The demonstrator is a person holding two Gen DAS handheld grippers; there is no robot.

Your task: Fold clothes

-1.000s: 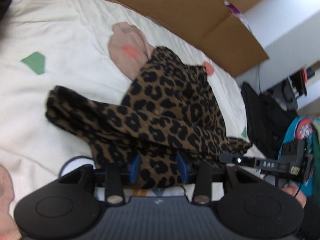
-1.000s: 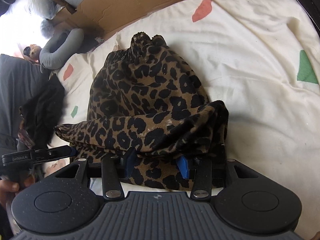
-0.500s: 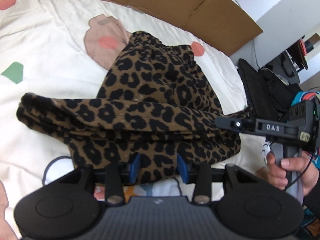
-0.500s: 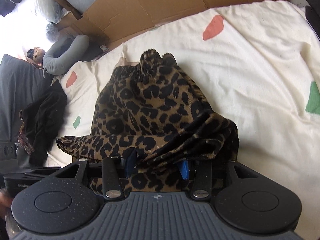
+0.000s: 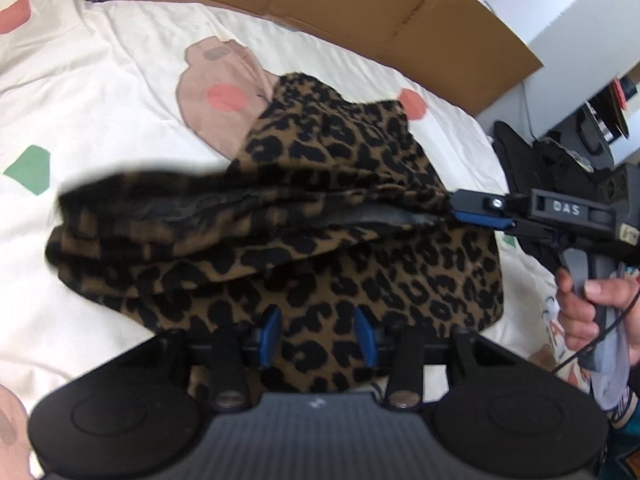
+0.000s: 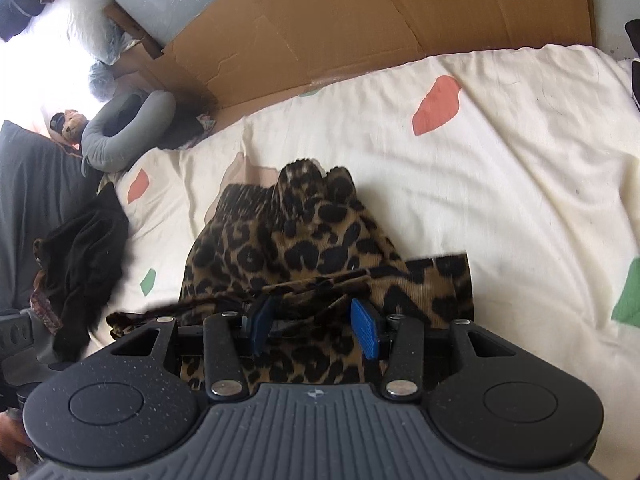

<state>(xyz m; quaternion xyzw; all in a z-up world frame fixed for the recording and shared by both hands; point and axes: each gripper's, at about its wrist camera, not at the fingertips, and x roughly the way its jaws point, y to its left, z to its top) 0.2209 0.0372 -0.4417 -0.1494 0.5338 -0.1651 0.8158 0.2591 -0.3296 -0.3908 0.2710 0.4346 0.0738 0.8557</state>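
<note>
Cream bedding [image 6: 520, 168] printed with coral and green patches serves as the folding surface, with flattened cardboard [image 6: 360, 20] propped along its far edge and a heap of dark clothes [image 6: 80, 256] off to one side. At centre is a leopard-print garment [image 5: 340, 168], its far end resting on the bedding while the near edge is raised in bunched layers. The left gripper [image 5: 316, 330] is clamped on a thick wad of that near edge, cloth filling the gap between its blue pads. The right gripper [image 5: 460, 210], seen from the left wrist camera with a hand [image 5: 592, 312] on its grip, pinches a corner of the same edge, a dark lining showing at the pinch; its own camera shows folds of fabric gathered between its blue pads [image 6: 366, 330]. Holding the edge at two separated points appears meant to keep it spread and taut so it can be carried over the lower half as one fold. The fold looks midway, not yet laid down.
</note>
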